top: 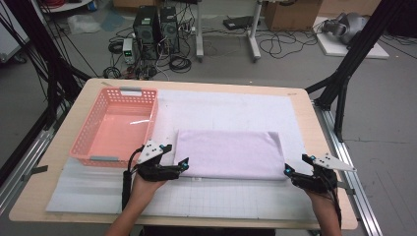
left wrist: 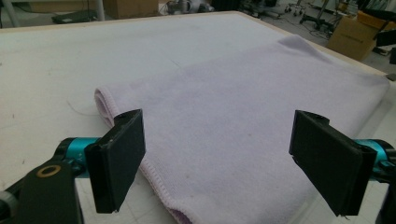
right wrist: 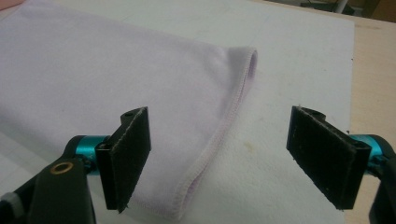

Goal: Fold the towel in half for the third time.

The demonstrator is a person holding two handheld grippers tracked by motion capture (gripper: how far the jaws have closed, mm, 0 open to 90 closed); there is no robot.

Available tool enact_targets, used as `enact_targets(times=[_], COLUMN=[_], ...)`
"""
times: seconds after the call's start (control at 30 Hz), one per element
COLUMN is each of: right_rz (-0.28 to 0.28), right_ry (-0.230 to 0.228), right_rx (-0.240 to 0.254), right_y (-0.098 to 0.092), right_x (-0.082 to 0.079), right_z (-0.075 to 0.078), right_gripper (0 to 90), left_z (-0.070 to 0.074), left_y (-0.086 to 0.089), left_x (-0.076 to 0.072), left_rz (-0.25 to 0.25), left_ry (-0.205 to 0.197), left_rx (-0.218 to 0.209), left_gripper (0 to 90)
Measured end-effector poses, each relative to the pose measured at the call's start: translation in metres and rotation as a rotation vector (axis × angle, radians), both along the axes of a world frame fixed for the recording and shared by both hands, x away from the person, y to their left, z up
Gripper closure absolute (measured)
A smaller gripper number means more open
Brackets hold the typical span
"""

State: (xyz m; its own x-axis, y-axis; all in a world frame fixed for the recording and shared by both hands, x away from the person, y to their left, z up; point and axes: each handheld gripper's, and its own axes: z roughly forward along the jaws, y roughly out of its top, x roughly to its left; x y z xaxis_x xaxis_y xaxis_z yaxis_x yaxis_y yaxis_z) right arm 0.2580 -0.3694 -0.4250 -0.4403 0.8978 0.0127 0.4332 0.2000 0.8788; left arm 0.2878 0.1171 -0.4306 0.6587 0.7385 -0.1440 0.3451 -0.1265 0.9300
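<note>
A folded pale lilac towel (top: 228, 153) lies flat on the white mat (top: 226, 110) in the middle of the table. My left gripper (top: 176, 156) is open at the towel's near left corner, its jaws wide apart. In the left gripper view the towel (left wrist: 243, 126) spreads between and beyond the open left gripper (left wrist: 229, 165). My right gripper (top: 296, 164) is open at the towel's near right corner. The right gripper view has the towel's stitched edge (right wrist: 219, 135) running between the jaws of the open right gripper (right wrist: 231, 161). Neither holds anything.
A pink plastic basket (top: 98, 150) stands on the table's left side, close to my left gripper. The wooden table edge (top: 319, 132) runs along the right. Computers, cables and black stand legs are on the floor beyond the table.
</note>
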Motion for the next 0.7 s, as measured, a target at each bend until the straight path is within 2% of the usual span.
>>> enact_targets(times=[0.07, 0.17, 0.4, 0.53, 0.57, 0.7], right_rz=[-0.001, 0.006, 0.033, 0.041, 0.044, 0.049], right_ry=[-0.005, -0.004, 0.005, 0.007, 0.013, 0.010], right_rx=[-0.002, -0.004, -0.006, -0.005, -0.001, -0.004], right_y=[-0.001, 0.000, 0.004, 0.005, 0.006, 0.007], right_x=[0.000, 0.001, 0.005, 0.006, 0.006, 0.008], right_z=[0.000, 0.000, -0.002, -0.003, -0.003, -0.003], right_gripper=[20.5, 20.6, 20.5, 20.6, 20.6, 20.5], left_z=[0.000, 0.000, -0.004, -0.009, -0.012, -0.015], left_y=[-0.001, 0.000, -0.003, -0.006, -0.007, -0.007], left_x=[-0.001, -0.002, -0.003, -0.001, 0.000, 0.001], left_rz=[0.018, 0.021, 0.020, 0.023, 0.030, 0.038], left_ry=[-0.007, -0.007, 0.035, 0.073, 0.099, 0.129], left_rx=[0.017, 0.021, 0.058, 0.084, 0.105, 0.135], left_gripper=[20.1, 19.8, 23.6, 25.3, 27.2, 30.0])
